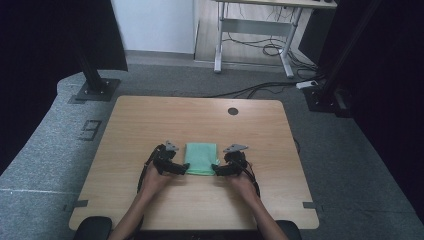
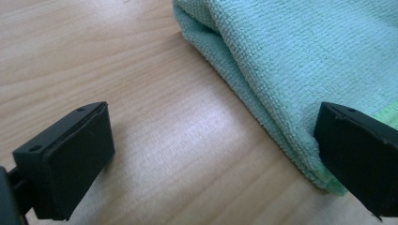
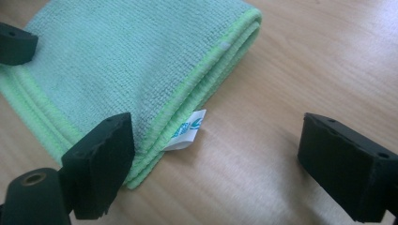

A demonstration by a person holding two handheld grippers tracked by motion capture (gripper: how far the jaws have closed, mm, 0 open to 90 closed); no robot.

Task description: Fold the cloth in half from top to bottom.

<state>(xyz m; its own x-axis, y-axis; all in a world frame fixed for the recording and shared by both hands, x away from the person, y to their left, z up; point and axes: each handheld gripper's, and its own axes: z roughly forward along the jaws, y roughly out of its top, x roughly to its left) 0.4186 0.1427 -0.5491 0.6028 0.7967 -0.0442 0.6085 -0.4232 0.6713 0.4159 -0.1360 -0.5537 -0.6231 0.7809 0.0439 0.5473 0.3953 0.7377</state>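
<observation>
Black rubber-faced jaws of the right gripper (image 3: 213,154) rise at the bottom of the right gripper view, spread wide and holding nothing: one pad overlaps the near corner of the folded mint-green microfibre cloth (image 3: 136,65), the other stands over bare wood. That cloth lies flat in a neat rectangle at the lower middle of the high view, several layers thick, with a brighter green stitched hem and a small white care label (image 3: 188,131) poking out near its corner. Folding looks well advanced, judging by the stacked edges; what seems left is a further fold or a lift, and neither corner is pinched yet. Left gripper (image 2: 216,150) is likewise wide and empty, one pad at the cloth's thick folded edge. Around it spreads the light wooden table (image 1: 150,120).
</observation>
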